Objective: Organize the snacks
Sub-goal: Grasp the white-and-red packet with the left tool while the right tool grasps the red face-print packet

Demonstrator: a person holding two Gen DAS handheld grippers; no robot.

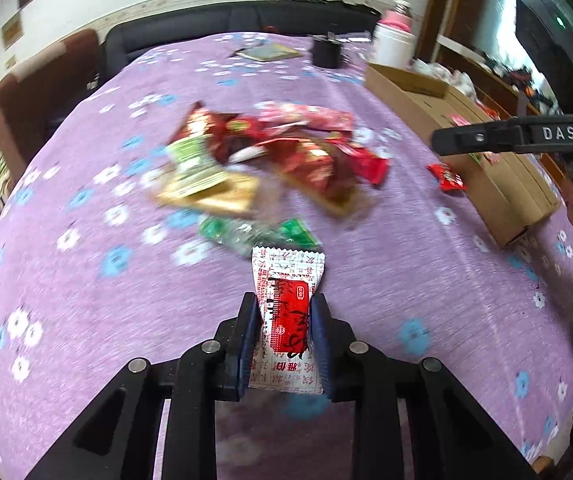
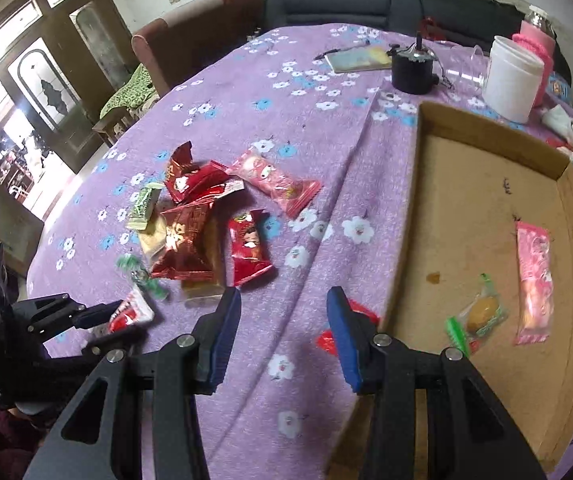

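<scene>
Snack packet (image 1: 286,312), white and red, is clamped between the pads of my left hand-held gripper (image 1: 284,320) above the surface's near edge, my right hand-held gripper (image 2: 284,336) is unclenched, so I should carry it level into the cardboard box (image 2: 486,208).

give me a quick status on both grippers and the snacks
Left gripper shut on red-and-white snack packet. Right gripper open, empty, beside cardboard tray. Snack pile on the cloth; two packets in tray. Nothing in the way.
</scene>
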